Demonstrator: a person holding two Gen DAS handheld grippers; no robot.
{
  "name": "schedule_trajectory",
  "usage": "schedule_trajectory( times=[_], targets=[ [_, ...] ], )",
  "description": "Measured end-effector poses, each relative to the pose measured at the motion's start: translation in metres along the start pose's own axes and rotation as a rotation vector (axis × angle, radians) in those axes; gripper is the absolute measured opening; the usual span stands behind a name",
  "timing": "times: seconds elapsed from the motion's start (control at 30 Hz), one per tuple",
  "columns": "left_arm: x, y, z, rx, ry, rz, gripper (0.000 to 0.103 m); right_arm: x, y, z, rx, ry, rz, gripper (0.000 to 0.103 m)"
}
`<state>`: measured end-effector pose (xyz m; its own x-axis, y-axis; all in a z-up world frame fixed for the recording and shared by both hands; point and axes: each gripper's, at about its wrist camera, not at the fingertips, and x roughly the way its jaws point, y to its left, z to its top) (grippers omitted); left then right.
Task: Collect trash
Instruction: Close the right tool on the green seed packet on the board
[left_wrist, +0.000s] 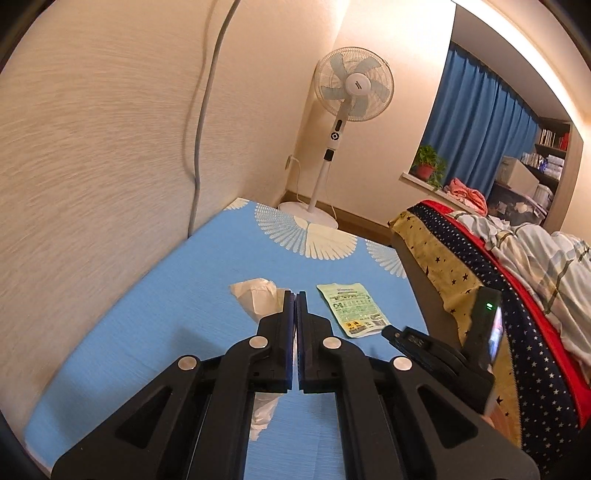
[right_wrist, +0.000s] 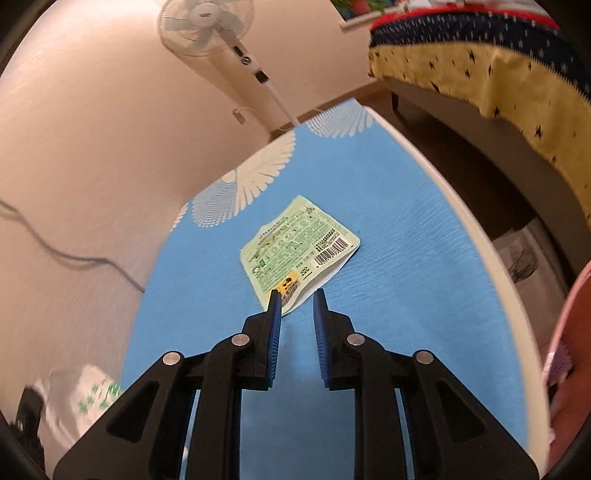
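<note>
The blue surface (left_wrist: 155, 332) with its white fan pattern runs along the wall, and the bed (left_wrist: 524, 266) with a star-print cover stands just to its right. A standing fan (left_wrist: 351, 88) is on the floor beyond the far end.

My left tongs (left_wrist: 296, 295) are clenched, and a crumpled white plastic bag (left_wrist: 256, 299) is pinched between the pads; it shows beside the left finger and hangs below between the arms.

A flat green wrapper (right_wrist: 295, 247) lies on the surface. My right tongs (right_wrist: 297, 295) are released, jaws partly apart, with the wrapper's near corner right at the left fingertip; I cannot tell whether it touches.

The left view shows the wrapper (left_wrist: 351, 308) just right of my left tongs, and the body of my right tongs beyond it. Only the right view shows its barcode side up close, plus a blurred white bag with green print (right_wrist: 92, 395) at the lower left edge.
</note>
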<state>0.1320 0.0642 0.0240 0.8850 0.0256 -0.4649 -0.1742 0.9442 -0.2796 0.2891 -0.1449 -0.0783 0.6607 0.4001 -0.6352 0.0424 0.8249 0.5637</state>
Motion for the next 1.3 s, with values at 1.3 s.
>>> schedule_trajectory(
  times=[1.3],
  targets=[
    [-0.003,-0.009,0.007,0.034,-0.009,-0.002,0.001,-0.03,0.022,0.019,-0.126,-0.056,-0.043,0.0]
  ],
)
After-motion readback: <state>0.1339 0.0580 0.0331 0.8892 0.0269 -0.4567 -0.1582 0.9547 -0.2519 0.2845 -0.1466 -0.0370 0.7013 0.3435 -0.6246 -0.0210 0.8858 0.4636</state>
